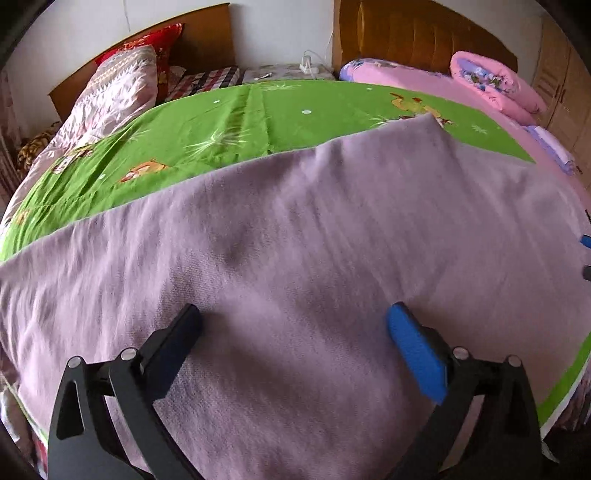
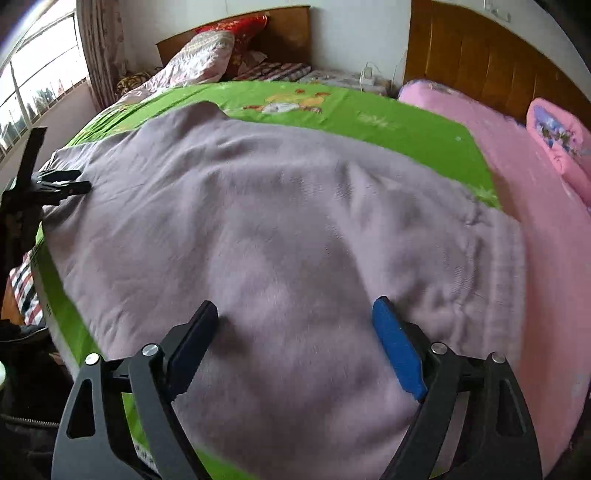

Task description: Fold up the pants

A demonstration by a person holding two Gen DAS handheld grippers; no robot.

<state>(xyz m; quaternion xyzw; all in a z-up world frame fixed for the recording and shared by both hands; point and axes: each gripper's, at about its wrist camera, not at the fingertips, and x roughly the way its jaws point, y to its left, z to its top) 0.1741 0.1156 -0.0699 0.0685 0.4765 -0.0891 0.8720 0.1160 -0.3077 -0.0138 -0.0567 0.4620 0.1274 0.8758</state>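
The purple pants point(image 1: 295, 240) lie spread out on the green sheet point(image 1: 192, 125) of the bed. They look wide and mostly flat, with soft wrinkles. I think the folding is only at the start, or maybe one fold is made. I cannot tell how many layers there are. The bunched band of the pants point(image 2: 495, 258) is at the side next to the pink blanket point(image 2: 535, 229). It looks like most of the folding is left to do.

The left gripper point(image 1: 295, 325) is wide open. Its two fingers press down on the pants or sit just over them, and it holds nothing. The right gripper point(image 2: 295, 317) is wide open too, low over the pants, and it holds nothing. Each gripper would need to pinch an edge of the pants before it can lift and fold.

Past the pants, on the far side, is a pile of patterned bedding point(image 1: 122, 85) with a red pillow point(image 1: 155, 44) behind it. A rolled pink quilt point(image 1: 495, 81) sits by the wooden headboard point(image 1: 413, 33). A white power strip point(image 1: 308, 67) rests on the small stand between the beds. None of these touch the pants. The green sheet beyond the pants is bare, so there is room to fold.
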